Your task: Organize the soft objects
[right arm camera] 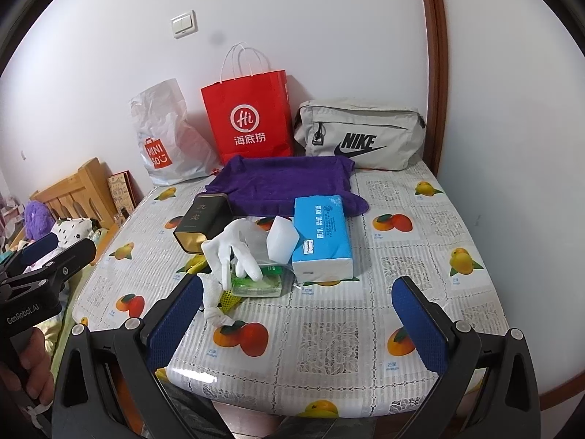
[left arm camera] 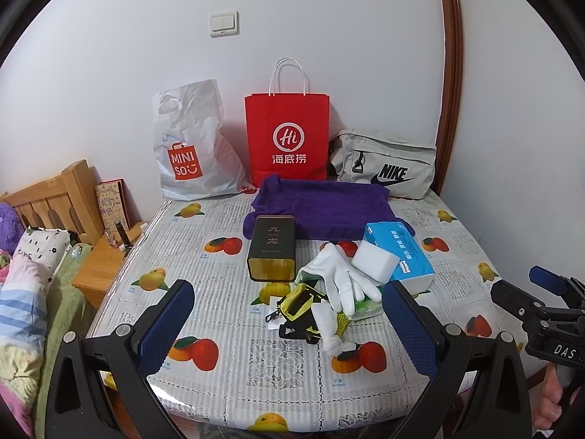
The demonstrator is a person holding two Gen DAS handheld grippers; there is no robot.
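A pile sits mid-table: a white glove (left arm camera: 342, 280) (right arm camera: 234, 245), a white sponge block (left arm camera: 374, 258) (right arm camera: 282, 243), a blue tissue pack (left arm camera: 400, 250) (right arm camera: 321, 236), a green packet (right arm camera: 259, 283), a yellow-black pouch (left arm camera: 298, 307) and a dark tin (left arm camera: 272, 252) (right arm camera: 203, 226). A purple towel (left arm camera: 321, 206) (right arm camera: 285, 183) lies behind them. My left gripper (left arm camera: 289, 325) is open and empty, just before the pouch. My right gripper (right arm camera: 298, 323) is open and empty, over bare tablecloth right of the pile.
At the back wall stand a white Miniso bag (left arm camera: 190, 153) (right arm camera: 164, 146), a red paper bag (left arm camera: 287, 139) (right arm camera: 250, 117) and a grey Nike bag (left arm camera: 387, 164) (right arm camera: 360, 135). A bed and wooden headboard (left arm camera: 51, 197) lie left of the table (left arm camera: 226, 329).
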